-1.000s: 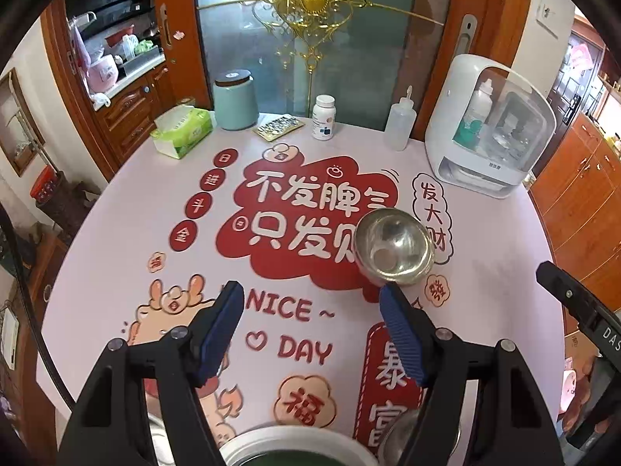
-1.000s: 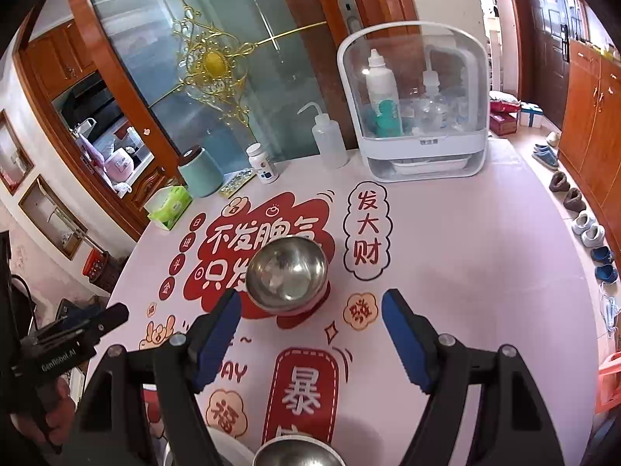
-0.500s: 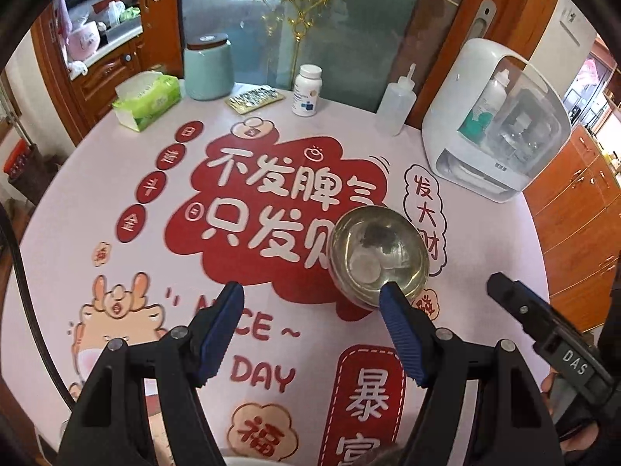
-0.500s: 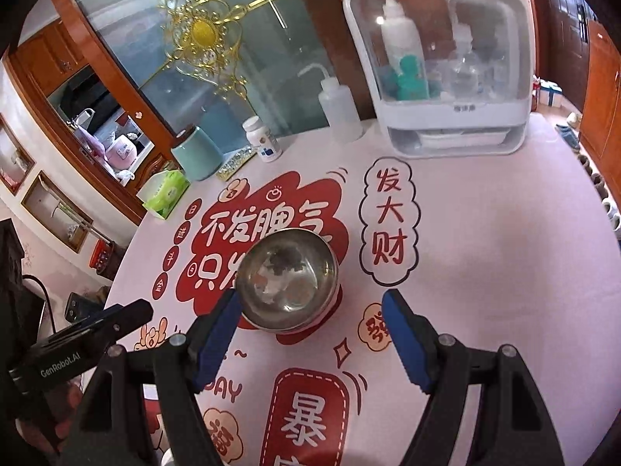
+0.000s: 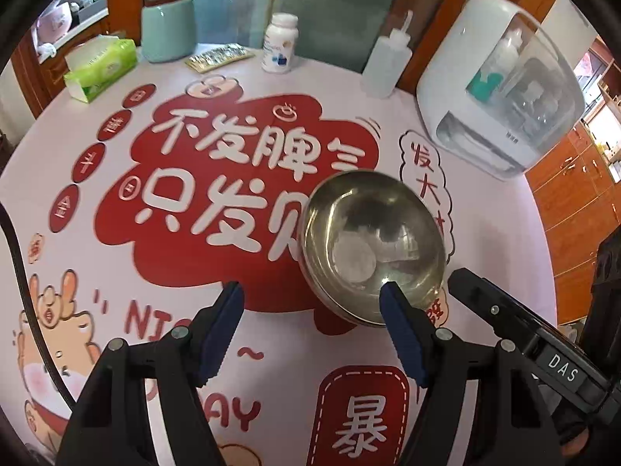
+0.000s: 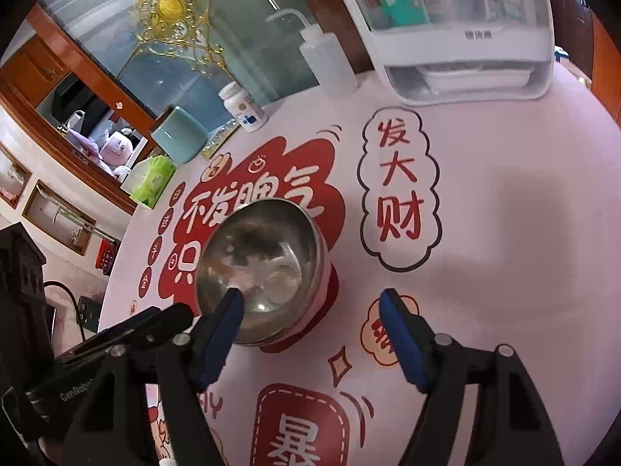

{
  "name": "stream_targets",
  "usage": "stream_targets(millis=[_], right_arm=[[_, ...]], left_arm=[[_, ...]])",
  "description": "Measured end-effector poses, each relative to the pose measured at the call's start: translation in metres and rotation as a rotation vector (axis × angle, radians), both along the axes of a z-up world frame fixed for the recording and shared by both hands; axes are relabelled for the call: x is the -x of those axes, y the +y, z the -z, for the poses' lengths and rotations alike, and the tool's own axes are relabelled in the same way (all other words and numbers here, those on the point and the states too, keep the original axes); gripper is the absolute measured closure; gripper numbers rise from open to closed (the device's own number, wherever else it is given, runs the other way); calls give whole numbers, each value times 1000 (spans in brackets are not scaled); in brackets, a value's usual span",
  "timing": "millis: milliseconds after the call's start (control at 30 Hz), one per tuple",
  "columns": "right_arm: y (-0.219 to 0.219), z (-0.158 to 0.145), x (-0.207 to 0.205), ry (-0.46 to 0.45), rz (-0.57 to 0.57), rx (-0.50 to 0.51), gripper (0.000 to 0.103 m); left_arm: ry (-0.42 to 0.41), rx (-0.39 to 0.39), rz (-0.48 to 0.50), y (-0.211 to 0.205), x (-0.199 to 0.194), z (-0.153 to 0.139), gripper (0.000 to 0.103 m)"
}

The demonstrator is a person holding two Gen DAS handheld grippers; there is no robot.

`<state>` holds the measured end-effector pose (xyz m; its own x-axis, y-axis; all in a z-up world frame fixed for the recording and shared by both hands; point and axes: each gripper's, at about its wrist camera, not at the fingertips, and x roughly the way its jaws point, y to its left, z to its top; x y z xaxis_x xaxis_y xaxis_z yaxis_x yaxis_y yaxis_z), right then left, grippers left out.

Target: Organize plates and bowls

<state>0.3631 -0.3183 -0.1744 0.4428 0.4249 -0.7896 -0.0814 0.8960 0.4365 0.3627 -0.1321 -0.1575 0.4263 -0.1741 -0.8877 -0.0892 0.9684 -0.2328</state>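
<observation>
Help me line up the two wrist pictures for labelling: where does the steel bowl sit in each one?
Left wrist view: the steel bowl sits right of centre, its near rim behind the tip of the claw's right-hand finger.
Right wrist view: the steel bowl sits left of centre, behind the tip of the claw's left-hand finger.
Shared landmark: the white pill bottle at the table's far edge.

Both cams sit on the wrists, looking fwd and steeply down along their blue fingers point(image 5: 403, 334), pretty close to the surface point(image 5: 504, 233). Left cam has the steel bowl point(image 5: 372, 244) on its right, right cam on its left point(image 6: 260, 272). Shared: bowl, red print, back-edge clutter.
</observation>
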Motion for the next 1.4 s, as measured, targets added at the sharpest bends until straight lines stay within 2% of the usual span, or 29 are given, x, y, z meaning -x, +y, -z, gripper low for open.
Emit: stream_targets(millis=[200,300,467,533,667,800,833,1033,1267,1400], right_arm=[[0,21,-9,39,-8,-9,54],[2,24,-10,32,-24,-31,57],[4,26,-10,33,-28,-42,64],[4,27,-9,34,-28,-46,67],[5,26,-8,26,-43,-48,78],[8,25,-5,25,-54,-46,85],[9,25,-4,25,-57,-44,85],[10,23,1,30,-52,-30,88],[13,19,17,23,-62,13,90],[10,16,27,29,-64,11,90]], left_arm=[[39,12,4,-4,-8,25,35],[51,38,-1,-2,-10,33,36],[69,80,-26,2,-12,41,42],[81,97,-19,1,-12,44,49],[87,109,-7,-3,-11,46,58],[86,119,11,-8,-10,45,72],[87,118,13,-8,-10,45,76],[92,105,10,-9,-2,46,81],[115,106,17,-11,17,49,81],[134,139,5,-8,29,46,82]])
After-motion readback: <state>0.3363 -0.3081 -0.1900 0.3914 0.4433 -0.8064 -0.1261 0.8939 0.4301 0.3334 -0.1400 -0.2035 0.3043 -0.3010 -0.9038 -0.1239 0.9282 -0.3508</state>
